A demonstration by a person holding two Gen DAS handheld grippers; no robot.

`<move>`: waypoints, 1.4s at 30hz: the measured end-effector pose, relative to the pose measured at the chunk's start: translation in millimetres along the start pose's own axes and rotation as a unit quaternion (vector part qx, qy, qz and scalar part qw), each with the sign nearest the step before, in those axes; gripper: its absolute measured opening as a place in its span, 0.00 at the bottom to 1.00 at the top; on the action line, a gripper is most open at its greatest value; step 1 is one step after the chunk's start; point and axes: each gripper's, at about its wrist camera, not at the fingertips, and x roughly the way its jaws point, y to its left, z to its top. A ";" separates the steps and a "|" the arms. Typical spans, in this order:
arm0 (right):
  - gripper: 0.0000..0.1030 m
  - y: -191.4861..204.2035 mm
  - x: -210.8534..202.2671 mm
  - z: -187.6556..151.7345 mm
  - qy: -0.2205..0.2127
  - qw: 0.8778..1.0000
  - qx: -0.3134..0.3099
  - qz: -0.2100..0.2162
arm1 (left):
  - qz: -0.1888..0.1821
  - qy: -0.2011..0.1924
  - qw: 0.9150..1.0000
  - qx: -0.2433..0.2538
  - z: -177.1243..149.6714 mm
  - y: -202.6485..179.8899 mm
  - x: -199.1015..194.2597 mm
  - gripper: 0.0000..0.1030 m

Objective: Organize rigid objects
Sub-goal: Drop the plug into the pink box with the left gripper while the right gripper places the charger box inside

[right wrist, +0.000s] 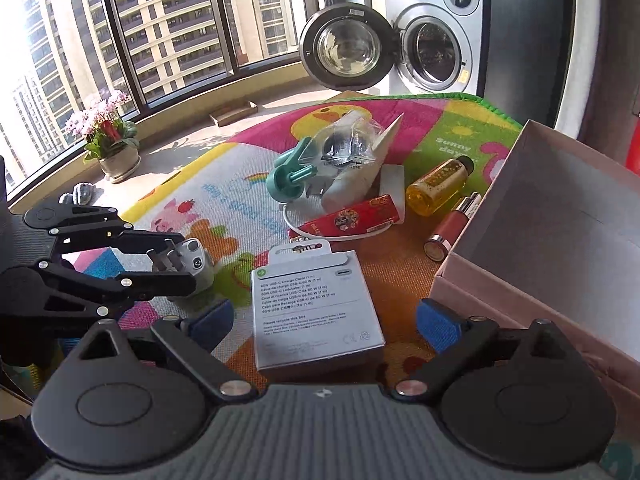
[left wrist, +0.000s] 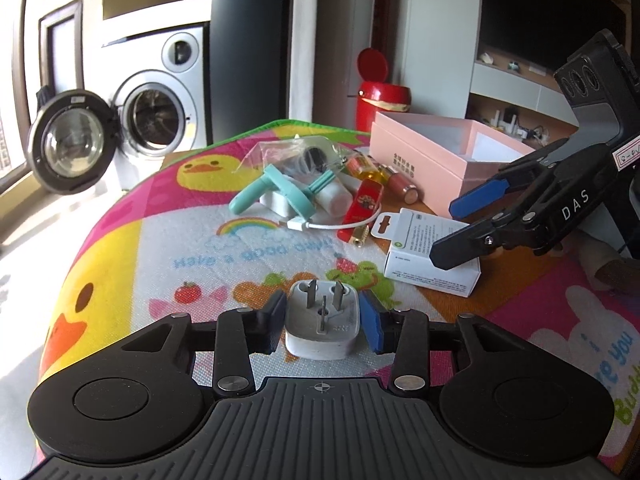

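Note:
A white plug adapter [left wrist: 322, 322] sits prongs-up between the pads of my left gripper [left wrist: 323, 320], which press on both its sides just over the cartoon play mat [left wrist: 160, 220]. The right wrist view shows that left gripper [right wrist: 180, 268] with the adapter [right wrist: 198, 262] at its tips. My right gripper [right wrist: 325, 322] is open, its blue pads either side of a white cable box [right wrist: 316, 312] lying flat. In the left wrist view the right gripper [left wrist: 443, 229] hovers over this box [left wrist: 432, 256]. An open pink box [left wrist: 440, 152] [right wrist: 540, 220] stands at the right.
A pile lies mid-mat: teal tool [right wrist: 292, 180], plastic bag [right wrist: 352, 144], red pack [right wrist: 352, 216], yellow bottle [right wrist: 436, 188], lipstick [right wrist: 448, 228], white cable [left wrist: 320, 226]. Beyond the mat are a washing machine [right wrist: 432, 48] with its door open, a red bin [left wrist: 380, 96] and a flower pot [right wrist: 112, 148].

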 end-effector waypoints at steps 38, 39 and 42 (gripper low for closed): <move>0.67 -23.2 -220.3 -101.9 -0.166 0.951 0.059 -0.253 | -0.086 -0.089 0.991 -0.055 126.3 -91.5 57.7 0.43; 0.67 -28.7 -216.7 -93.2 -0.171 0.951 0.066 -0.248 | -0.078 -0.087 0.991 -0.058 113.3 -79.9 46.3 0.43; 0.67 -46.8 -198.7 -57.7 -0.175 0.955 0.085 -0.224 | -0.047 -0.068 0.995 -0.051 85.4 -59.8 27.6 0.43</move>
